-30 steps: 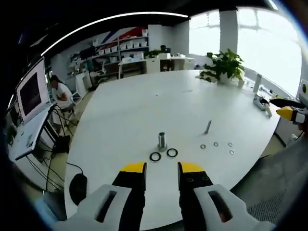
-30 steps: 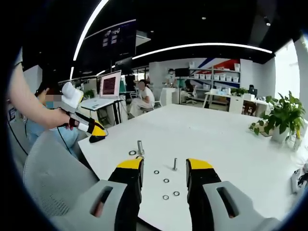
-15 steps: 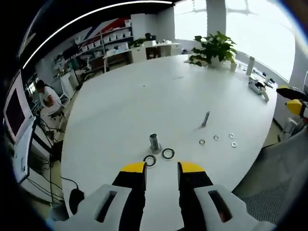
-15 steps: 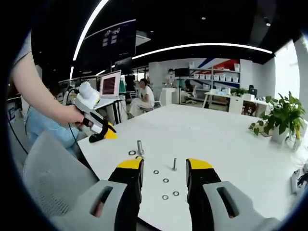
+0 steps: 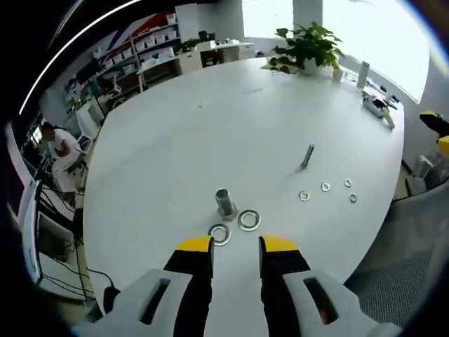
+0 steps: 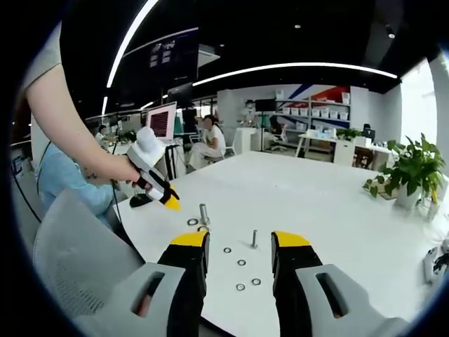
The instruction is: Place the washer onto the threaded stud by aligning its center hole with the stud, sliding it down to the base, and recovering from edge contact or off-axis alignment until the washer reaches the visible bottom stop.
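The left gripper point(image 5: 235, 246) has been coming in over the white table point(image 5: 175, 133) since a second ago, and in the left gripper view the thick stud point(image 5: 224, 202) and the two large washers point(image 5: 249, 220) are now sitting nearer its yellow tips. Its jaws are standing apart with nothing between them, hovering above the table edge. One large washer is lying just beside the stud's base, the other point(image 5: 219, 234) closer to the jaws. A slim bolt point(image 5: 307, 155) is standing well apart, with four small washers point(image 5: 304, 196) lying near it. The right gripper point(image 6: 238, 242) is hanging with its jaws spread and empty. In the right gripper view, a hand point(image 6: 125, 168) is holding the left gripper near the stud point(image 6: 204, 213).
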Action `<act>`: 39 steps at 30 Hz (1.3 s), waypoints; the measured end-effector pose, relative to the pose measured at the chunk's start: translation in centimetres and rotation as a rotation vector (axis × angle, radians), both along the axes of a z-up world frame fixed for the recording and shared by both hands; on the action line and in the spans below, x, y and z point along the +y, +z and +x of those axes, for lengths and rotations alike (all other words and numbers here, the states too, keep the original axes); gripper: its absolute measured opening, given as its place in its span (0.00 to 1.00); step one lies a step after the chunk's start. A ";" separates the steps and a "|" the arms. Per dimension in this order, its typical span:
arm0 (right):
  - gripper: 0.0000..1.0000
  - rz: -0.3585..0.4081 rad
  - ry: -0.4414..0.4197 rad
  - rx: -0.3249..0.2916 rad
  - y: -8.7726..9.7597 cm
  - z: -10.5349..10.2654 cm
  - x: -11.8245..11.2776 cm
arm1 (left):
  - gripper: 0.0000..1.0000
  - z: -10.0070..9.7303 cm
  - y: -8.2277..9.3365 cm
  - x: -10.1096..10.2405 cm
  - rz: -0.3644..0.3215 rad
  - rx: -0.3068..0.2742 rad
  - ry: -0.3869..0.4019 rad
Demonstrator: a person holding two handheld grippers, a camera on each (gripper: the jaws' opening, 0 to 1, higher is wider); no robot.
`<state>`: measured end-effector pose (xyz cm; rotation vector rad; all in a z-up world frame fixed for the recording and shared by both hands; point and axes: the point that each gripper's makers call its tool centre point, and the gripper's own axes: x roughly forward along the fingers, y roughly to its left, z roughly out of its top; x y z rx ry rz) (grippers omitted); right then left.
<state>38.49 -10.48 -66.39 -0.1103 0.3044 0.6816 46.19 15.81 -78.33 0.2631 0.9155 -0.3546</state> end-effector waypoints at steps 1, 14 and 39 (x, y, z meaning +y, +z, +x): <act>0.37 0.001 0.000 0.000 0.0 0.0 0.0 | 0.24 0.0 -0.1 0.0 0.004 0.006 0.001; 0.37 -0.003 -0.007 0.006 -0.2 0.1 -0.2 | 0.24 0.5 -2.4 0.8 0.073 0.092 -0.036; 0.37 -0.016 -0.006 0.024 -0.7 0.1 -0.3 | 0.20 2.4 -6.8 1.0 0.166 0.239 -0.095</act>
